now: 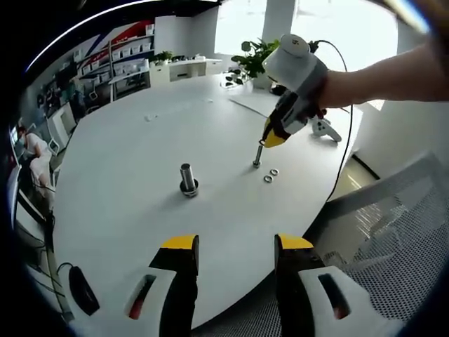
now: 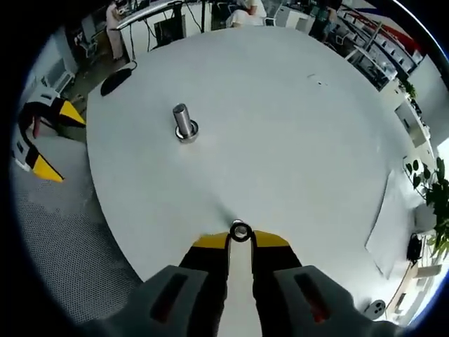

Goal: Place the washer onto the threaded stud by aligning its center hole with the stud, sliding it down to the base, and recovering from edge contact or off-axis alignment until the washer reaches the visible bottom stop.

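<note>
Washer — pinched between right fingers

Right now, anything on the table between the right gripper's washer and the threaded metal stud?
Nothing: in the right gripper view, bare white table runs from the small metal washer in the right gripper to the upright threaded metal stud.

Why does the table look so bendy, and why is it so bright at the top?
In the left gripper view, the fisheye lens curves the table, and the windows behind the plant glare white. In the right gripper view, the table bulges round too; the stud looks sharp, with a soft shadow, and the washer sits at the right gripper.
</note>
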`<state>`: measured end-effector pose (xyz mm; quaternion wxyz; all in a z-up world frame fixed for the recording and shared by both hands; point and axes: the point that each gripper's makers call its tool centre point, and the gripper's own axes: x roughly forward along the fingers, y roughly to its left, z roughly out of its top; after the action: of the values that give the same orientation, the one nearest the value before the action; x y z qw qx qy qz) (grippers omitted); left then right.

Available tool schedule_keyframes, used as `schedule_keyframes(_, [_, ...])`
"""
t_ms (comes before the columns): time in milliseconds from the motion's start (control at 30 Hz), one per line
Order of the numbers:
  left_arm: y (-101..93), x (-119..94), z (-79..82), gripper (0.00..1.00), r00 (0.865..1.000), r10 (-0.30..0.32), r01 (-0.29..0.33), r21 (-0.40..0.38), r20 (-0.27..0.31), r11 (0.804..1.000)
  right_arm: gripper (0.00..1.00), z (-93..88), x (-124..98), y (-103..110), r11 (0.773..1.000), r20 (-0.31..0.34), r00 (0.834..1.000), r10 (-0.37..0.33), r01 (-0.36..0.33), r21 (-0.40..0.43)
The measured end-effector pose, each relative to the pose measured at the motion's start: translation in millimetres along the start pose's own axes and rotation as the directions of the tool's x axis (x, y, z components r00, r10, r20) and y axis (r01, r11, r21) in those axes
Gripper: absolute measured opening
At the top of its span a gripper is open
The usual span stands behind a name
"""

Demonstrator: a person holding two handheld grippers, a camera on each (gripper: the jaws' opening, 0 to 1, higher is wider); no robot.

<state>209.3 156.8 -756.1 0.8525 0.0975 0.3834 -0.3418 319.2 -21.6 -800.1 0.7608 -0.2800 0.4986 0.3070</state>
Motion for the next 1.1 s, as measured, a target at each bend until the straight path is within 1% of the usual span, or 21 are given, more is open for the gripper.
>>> schedule_keyframes(167, [0.4,1,-0.3,0.42,1.0,0.001,-0.001,0.001,0.0,1.0,0.13,-2.0,4,-2,1.0,-0.01,1.0,0.008,-0.008,0.005])
schedule_keyframes(233, [0.6,0,-0.4,0.42,1.0,0.002,-0.002,0.0,-0.001,1.0,0.13,-0.9,6,-1,1.0,-0.001,1.0,0.019,-0.019,0.014])
schedule_keyframes(467, [-0.1,1,-1.3,0.42,1.0,0.0,0.0,0.002,-0.006,1.0,0.13,-2.1,13,0,1.0,-0.019,1.0,0.015,-0.015,-0.002])
schedule_keyframes(633, [0.7,0,-0.9,0.42,1.0,0.001,-0.001,-0.006,-0.004,1.0,0.13,-3.2,23,-2,1.0,-0.024,0.999,0.03,-0.03,0.009])
schedule_keyframes(800, [0.6,1,-3.1,0.41,1.0,0.002,-0.002,0.006,-0.014,1.0,0.13,-6.2,34,1,0.999,-0.046,0.998,0.042,-0.042,0.004])
schedule_keyframes(900, [0.9,1,-2.5,0.41,1.0,0.002,-0.002,0.0,-0.011,1.0,0.13,-10.3,43,2,0.999,-0.067,0.997,0.049,-0.049,0.0])
schedule_keyframes(1100, [3.5,1,-4.6,0.41,1.0,0.007,-0.007,-0.014,-0.016,1.0,0.13,-13.1,55,2,0.998,-0.085,0.995,0.06,-0.06,0.0])
